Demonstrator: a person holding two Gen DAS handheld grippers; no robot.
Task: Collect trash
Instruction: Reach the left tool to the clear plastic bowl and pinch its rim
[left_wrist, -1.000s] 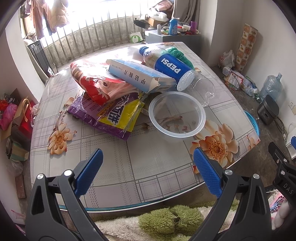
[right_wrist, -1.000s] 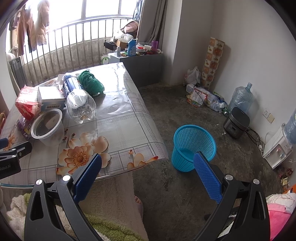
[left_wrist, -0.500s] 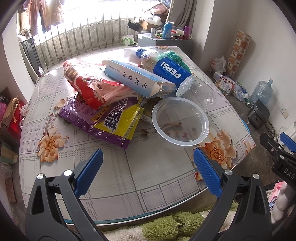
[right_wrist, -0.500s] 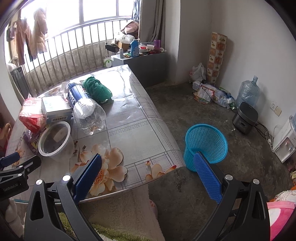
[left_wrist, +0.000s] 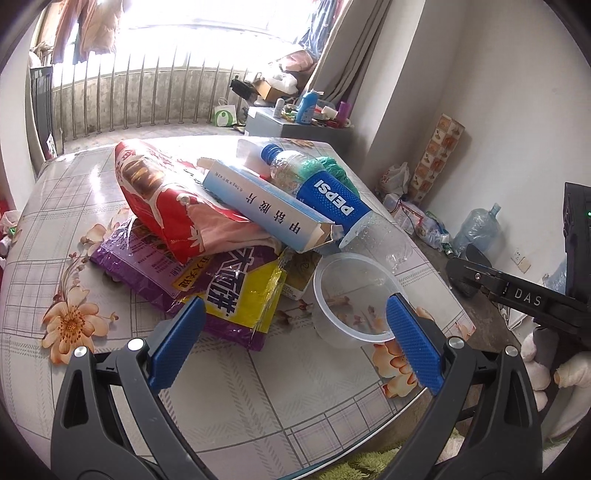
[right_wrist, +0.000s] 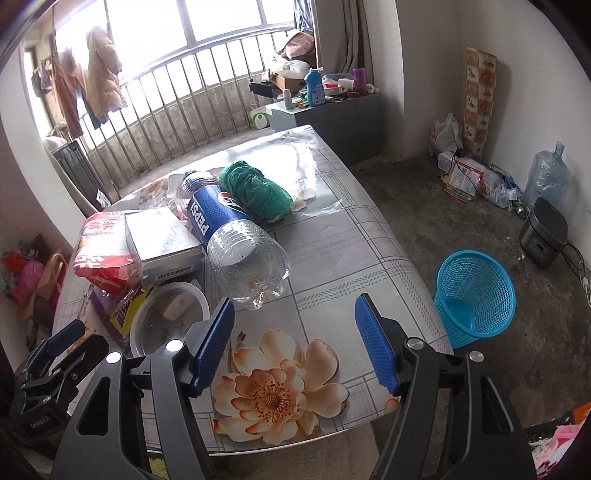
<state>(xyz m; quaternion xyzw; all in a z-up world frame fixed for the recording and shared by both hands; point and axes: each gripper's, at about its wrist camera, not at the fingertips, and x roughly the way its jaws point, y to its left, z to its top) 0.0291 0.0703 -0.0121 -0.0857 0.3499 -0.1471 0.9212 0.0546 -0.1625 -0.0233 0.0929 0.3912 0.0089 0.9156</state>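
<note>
Trash is piled on the flowered table (left_wrist: 258, 384): a Pepsi bottle (left_wrist: 328, 195) (right_wrist: 229, 236) on its side, a pale blue box (left_wrist: 266, 206) (right_wrist: 162, 240), a red bag (left_wrist: 162, 199) (right_wrist: 99, 254), a purple and yellow wrapper (left_wrist: 221, 291), a clear plastic bowl (left_wrist: 354, 295) (right_wrist: 166, 317) and a green bundle (right_wrist: 258, 192). My left gripper (left_wrist: 291, 339) is open, low over the table in front of the wrapper and bowl. My right gripper (right_wrist: 295, 343) hovers above the table's near corner with its jaws closing and nothing between them; the bottle's base lies just beyond its left finger.
A blue mesh bin (right_wrist: 476, 295) stands on the concrete floor right of the table. Bags, a water jug (right_wrist: 546, 177) and a black cooker (right_wrist: 543, 236) lie along the right wall. A grey cabinet (right_wrist: 332, 122) with bottles stands behind the table, by a railing.
Both grippers have moved in towards the table, so the pile looks larger and closer. The right view has swung left from the floor onto the table, and its jaws have narrowed.
</note>
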